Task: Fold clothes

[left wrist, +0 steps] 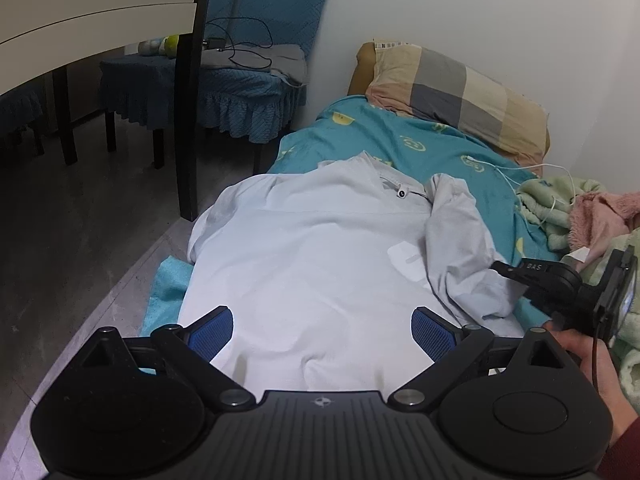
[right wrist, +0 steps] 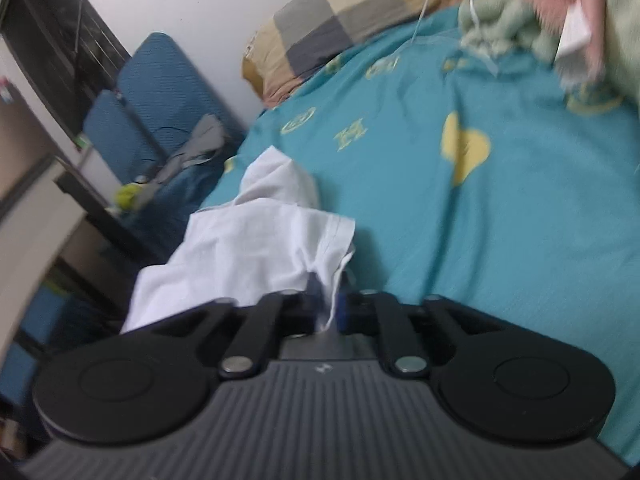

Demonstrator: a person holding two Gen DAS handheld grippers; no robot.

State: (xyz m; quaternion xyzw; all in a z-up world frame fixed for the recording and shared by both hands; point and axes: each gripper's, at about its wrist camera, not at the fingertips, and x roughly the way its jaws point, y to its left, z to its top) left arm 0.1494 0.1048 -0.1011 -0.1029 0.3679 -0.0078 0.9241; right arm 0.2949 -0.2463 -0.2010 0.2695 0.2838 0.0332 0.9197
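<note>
1. The bed (left wrist: 420, 136) has a teal sheet.
2. The white shirt (left wrist: 320, 256) lies spread along the bed's left edge.
3. Your right gripper (right wrist: 334, 304) is clamped on the shirt's sleeve (right wrist: 280, 240).
4. Your left gripper (left wrist: 322, 328) hovers spread wide above the hem.

Left gripper (left wrist: 322, 330): black ribbed housing, two round black side discs, black link arms with silver pivot screws, blue textured finger pads (left wrist: 212, 330). Right gripper (right wrist: 330, 304): same black build, blue pads, white lettering on one finger, black cable at its rear. Person's hand (left wrist: 592, 364): dark red sleeve (left wrist: 624, 456) at wrist.
</note>
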